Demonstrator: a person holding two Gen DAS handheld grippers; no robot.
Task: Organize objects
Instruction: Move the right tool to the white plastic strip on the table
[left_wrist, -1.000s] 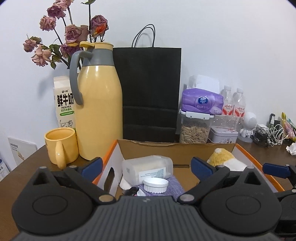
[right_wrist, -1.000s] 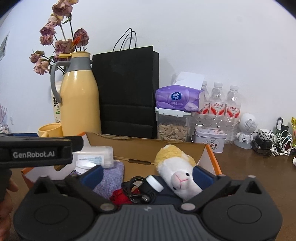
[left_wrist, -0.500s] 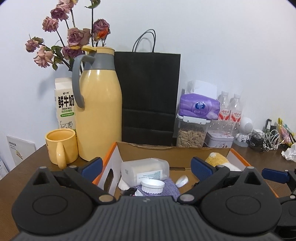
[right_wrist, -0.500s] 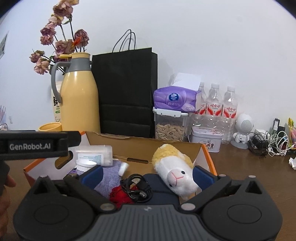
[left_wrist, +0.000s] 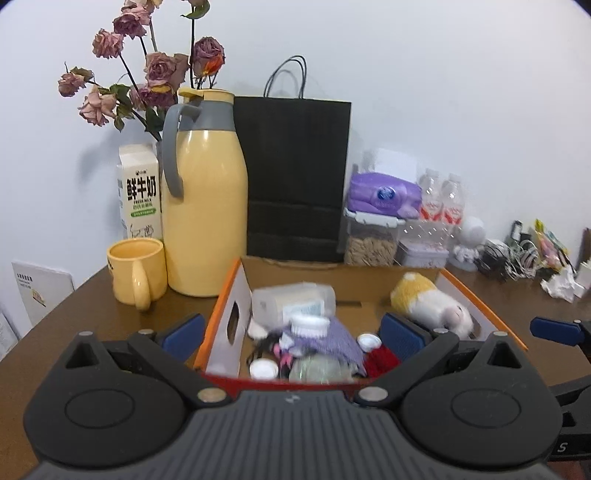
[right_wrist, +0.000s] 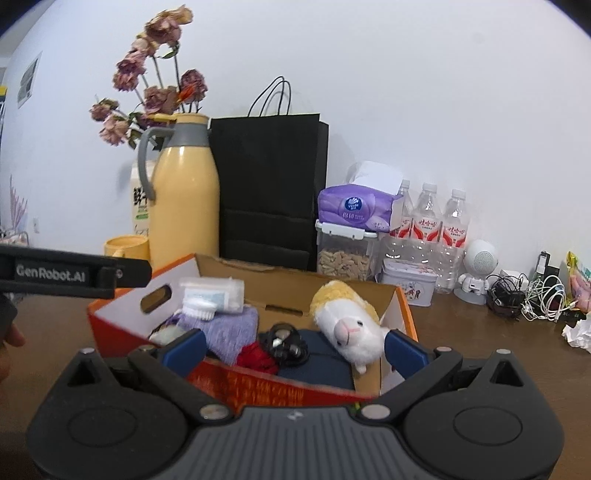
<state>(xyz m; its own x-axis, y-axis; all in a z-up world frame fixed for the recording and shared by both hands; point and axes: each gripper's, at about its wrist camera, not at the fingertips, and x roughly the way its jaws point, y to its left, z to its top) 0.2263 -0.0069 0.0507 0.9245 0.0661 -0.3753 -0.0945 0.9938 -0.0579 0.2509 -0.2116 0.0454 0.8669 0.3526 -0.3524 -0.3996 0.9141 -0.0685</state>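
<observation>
Brown table (left_wrist: 74, 314) bears the box (left_wrist: 236, 295) between both empty, wide-open jaws.

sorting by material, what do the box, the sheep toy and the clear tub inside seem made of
Box: corrugated cardboard by its brown matte inner walls, printed orange outside.
Sheep toy: plush fabric, fuzzy white and yellow pile.
Clear tub: probably plastic, translucent with a paper label; blurred in the left view.

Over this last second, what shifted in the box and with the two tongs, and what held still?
Both tongs, left and right, pulled back and rose, open and empty, so the cardboard box shows its red near wall. A small white cap appeared beside the purple cloth. The plush toy, yellow flask and mug stayed put.
</observation>
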